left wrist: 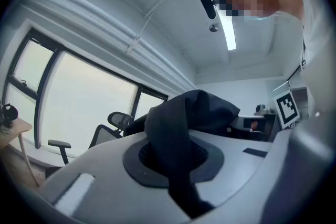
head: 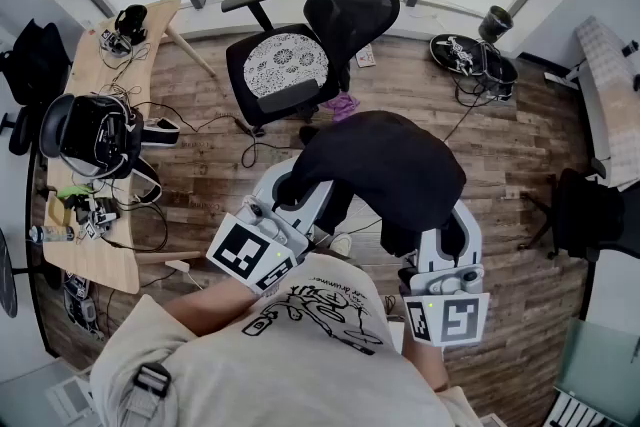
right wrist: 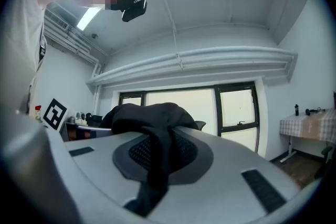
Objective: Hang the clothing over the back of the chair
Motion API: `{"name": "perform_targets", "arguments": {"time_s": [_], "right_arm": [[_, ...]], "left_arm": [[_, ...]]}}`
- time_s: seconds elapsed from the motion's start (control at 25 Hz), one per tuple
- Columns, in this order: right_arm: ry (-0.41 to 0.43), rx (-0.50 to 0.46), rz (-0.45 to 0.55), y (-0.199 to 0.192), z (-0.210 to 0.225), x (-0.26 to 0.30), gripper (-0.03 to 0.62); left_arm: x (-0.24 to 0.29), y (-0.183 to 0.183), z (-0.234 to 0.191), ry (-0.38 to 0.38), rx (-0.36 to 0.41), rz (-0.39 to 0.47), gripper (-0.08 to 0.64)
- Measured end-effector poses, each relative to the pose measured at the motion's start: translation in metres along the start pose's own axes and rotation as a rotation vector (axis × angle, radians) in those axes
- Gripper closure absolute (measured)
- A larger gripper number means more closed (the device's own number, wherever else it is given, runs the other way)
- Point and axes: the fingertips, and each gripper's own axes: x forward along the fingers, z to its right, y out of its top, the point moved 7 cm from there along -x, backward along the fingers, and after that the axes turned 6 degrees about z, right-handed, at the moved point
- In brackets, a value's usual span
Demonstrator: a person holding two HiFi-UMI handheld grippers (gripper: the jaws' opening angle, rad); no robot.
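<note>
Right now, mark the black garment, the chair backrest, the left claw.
black garment (head: pixel 390 165), head view, middle of the bunched cloth.
chair backrest (head: pixel 350 0), head view, mesh centre.
left claw (head: pixel 288 192), head view, tips shut on the black garment.

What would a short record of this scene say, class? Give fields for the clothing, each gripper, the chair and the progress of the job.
clothing: black, bunched, draped between the two grippers
left gripper: shut on the clothing
right gripper: shut on the clothing
chair: black mesh office chair near the windows, nothing on its back
progress: clothing not yet hung on the chair
</note>
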Motion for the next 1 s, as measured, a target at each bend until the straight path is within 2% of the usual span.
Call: {"name": "perform_targets", "arguments": {"time_s": [0.28, 0.52, 1.0], "right_arm": [[-0.010, -0.003, 0.011, 0.003, -0.009, 0.003, 0.566], [-0.013, 0.002, 0.008, 0.004, 0.000, 0.003, 0.566], [0.011, 0.021, -0.004, -0.006, 0.059, -0.004, 0.566]], "left_arm": [[-0.006, 0.008, -0.005, -0.007, -0.001, 0.015, 0.532], [0.003, 0.009, -0.002, -0.008, 0.007, 0.013, 0.532], [0.056, -0.011, 0.024, 0.000, 0.003, -0.006, 0.532]]}}
